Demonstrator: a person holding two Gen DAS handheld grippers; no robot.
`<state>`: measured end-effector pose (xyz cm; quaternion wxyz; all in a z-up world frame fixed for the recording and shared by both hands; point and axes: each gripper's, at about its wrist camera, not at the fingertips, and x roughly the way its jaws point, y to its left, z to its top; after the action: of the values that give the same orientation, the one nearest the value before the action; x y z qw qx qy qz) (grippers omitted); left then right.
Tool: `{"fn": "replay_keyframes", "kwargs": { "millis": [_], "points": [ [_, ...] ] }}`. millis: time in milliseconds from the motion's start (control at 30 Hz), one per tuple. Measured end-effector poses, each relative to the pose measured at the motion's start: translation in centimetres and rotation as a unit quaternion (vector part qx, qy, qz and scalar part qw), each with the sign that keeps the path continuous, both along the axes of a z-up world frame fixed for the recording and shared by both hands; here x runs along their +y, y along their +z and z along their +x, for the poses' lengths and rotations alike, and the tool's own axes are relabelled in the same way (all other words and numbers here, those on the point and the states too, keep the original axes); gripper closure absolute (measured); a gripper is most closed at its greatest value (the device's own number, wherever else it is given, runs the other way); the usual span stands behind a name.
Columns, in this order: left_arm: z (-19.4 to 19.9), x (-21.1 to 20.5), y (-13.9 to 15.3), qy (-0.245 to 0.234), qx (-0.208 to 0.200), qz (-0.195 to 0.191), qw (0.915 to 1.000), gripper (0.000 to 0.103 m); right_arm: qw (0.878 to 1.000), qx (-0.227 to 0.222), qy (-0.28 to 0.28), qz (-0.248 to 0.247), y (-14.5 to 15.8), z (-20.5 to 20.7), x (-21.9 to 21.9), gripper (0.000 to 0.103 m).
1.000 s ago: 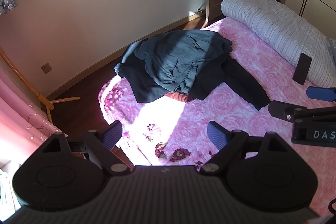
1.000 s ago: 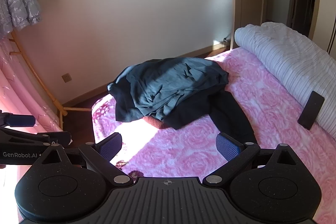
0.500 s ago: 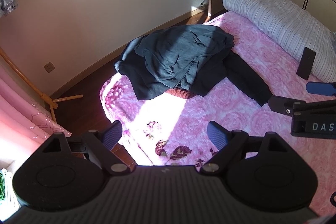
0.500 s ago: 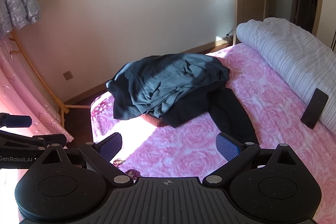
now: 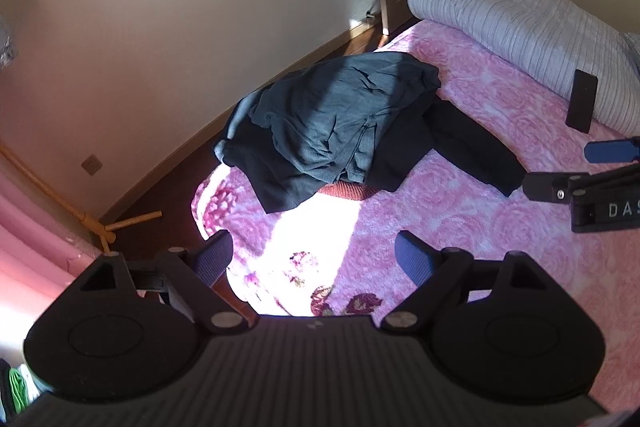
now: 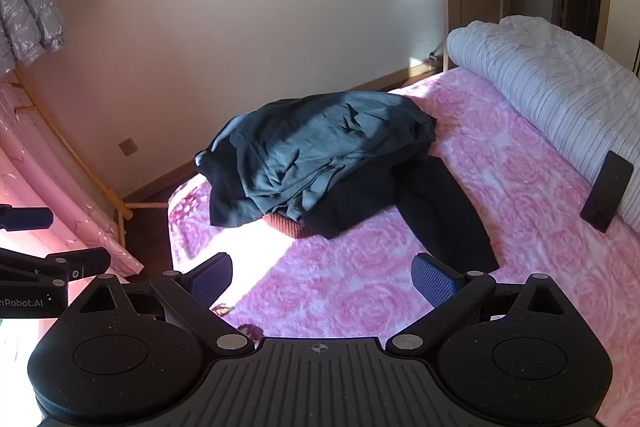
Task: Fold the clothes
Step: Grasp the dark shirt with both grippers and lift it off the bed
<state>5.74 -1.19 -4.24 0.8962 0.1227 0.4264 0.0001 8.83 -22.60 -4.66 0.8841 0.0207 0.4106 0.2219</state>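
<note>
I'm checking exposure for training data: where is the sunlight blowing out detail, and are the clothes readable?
Left wrist view: a sun patch on the pink bedspread clips to white just ahead of the open left gripper; the grey-blue garment keeps its creases. Right wrist view: the black garment is nearly featureless; walls bow from fisheye distortion.

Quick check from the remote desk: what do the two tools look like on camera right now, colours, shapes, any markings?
Both are matte black. The left tool has a ribbed body, two round disc housings, silver screws and blue textured pads on angled fingers. The right tool matches it, with a small crosshair mark on its body. Seen from the side, one shows white "DAS" lettering, the other "nRobot.AI". No hands, sleeves or cables show.
</note>
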Motion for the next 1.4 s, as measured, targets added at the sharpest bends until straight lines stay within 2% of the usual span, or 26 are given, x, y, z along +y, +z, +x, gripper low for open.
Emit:
{"fn": "replay_keyframes", "kwargs": {
  "millis": [167, 333, 367, 467, 533, 600, 733, 833, 933, 1033, 1100, 1133, 1200, 1233, 1267, 1300, 1400],
  "points": [
    [1.7, 1.2, -1.1, -0.041, -0.016, 0.023, 0.9988, 0.017, 1.0, -0.013, 0.009, -0.02, -1.5, 2.3, 1.2, 0.004],
    [9.1, 4.8, -4.5, -0.082, -0.012, 0.029, 0.9962, 0.017, 0.997, -0.033, 0.044, -0.057, -3.5, 6.0, 4.5, 0.004],
    [11.1, 5.7, -5.3, -0.086, -0.009, 0.019, 0.996, 0.018, 0.996, -0.033, 0.053, -0.064, -4.0, 7.1, 5.4, 0.005],
    [17.9, 8.5, -7.8, -0.093, 0.005, -0.024, 0.9954, 0.019, 0.993, -0.033, 0.065, -0.097, -6.3, 11.3, 8.1, 0.005],
    [22.4, 9.8, -9.7, -0.095, 0.014, -0.036, 0.9947, 0.019, 0.99, -0.029, 0.067, -0.121, -8.2, 14.6, 9.7, 0.005],
    [26.6, 10.6, -12.0, -0.105, 0.024, -0.035, 0.9936, 0.019, 0.987, -0.023, 0.067, -0.145, -10.2, 18.2, 11.2, 0.005],
    [33.2, 11.3, -16.0, -0.136, 0.028, -0.029, 0.9899, 0.019, 0.986, -0.009, 0.055, -0.16, -14.8, 25.7, 13.5, 0.005],
    [36.8, 11.4, -18.5, -0.163, 0.028, -0.021, 0.986, 0.019, 0.987, -0.004, 0.052, -0.152, -18.0, 31.1, 14.7, 0.005],
    [38.8, 11.6, -20.3, -0.189, 0.039, -0.017, 0.981, 0.02, 0.984, -0.005, 0.074, -0.164, -21.0, 35.1, 16.2, 0.005],
    [39.9, 12.4, -21.1, -0.205, 0.05, -0.05, 0.9762, 0.029, 0.979, 0.002, 0.104, -0.175, -23.1, 37.6, 17.2, 0.005],
    [40.0, 12.6, -21.3, -0.218, 0.059, -0.067, 0.972, 0.055, 0.979, 0.012, 0.116, -0.168, -23.8, 38.7, 17.3, 0.005],
    [39.7, 12.5, -21.3, -0.226, 0.057, -0.068, 0.9701, 0.059, 0.979, 0.018, 0.122, -0.164, -24.2, 39.2, 17.3, 0.01],
    [39.0, 11.8, -21.0, -0.25, 0.047, -0.054, 0.9656, 0.076, 0.979, 0.03, 0.131, -0.156, -24.4, 39.7, 17.3, 0.04],
    [38.7, 11.4, -20.8, -0.264, 0.041, -0.048, 0.9624, 0.079, 0.978, 0.035, 0.134, -0.154, -24.3, 39.7, 17.3, 0.047],
    [38.4, 11.2, -20.4, -0.275, 0.034, -0.047, 0.9597, 0.085, 0.977, 0.03, 0.136, -0.16, -23.9, 39.3, 17.3, 0.067],
    [38.0, 11.0, -19.8, -0.285, 0.027, -0.048, 0.957, 0.093, 0.977, 0.026, 0.136, -0.165, -23.4, 39.0, 17.3, 0.08],
    [36.4, 10.2, -17.6, -0.321, 0.004, -0.059, 0.9453, 0.094, 0.982, 0.022, 0.118, -0.143, -21.0, 37.9, 15.9, 0.089]
  ]
}}
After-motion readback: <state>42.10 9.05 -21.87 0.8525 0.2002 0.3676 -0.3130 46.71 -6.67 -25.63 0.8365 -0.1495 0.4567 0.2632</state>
